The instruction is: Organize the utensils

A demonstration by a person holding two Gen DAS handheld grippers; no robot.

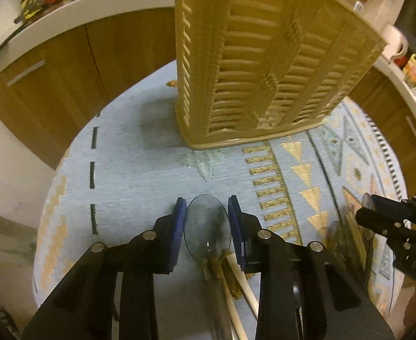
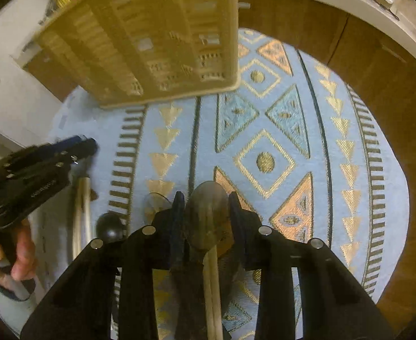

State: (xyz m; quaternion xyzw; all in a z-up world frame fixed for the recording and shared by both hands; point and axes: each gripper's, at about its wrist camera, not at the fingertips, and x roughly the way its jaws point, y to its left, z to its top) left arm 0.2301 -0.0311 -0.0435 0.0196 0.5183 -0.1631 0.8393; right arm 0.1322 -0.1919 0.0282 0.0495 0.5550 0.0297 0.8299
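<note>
Now our left gripper jaws flank a clear spoon, our right a wooden spoon; grip uncertain. Basket contents hidden.

Between the right gripper fingers sits the bowl of a dark spoon, its pale handle running back under the jaws; both pads meet the bowl's edges. Ahead and left of the fingers stands a beige slatted basket on a light blue patterned rug. Left of the fingers lie a black round-ended utensil and a metal handle. Farther left, a hand holds the left gripper.
</note>
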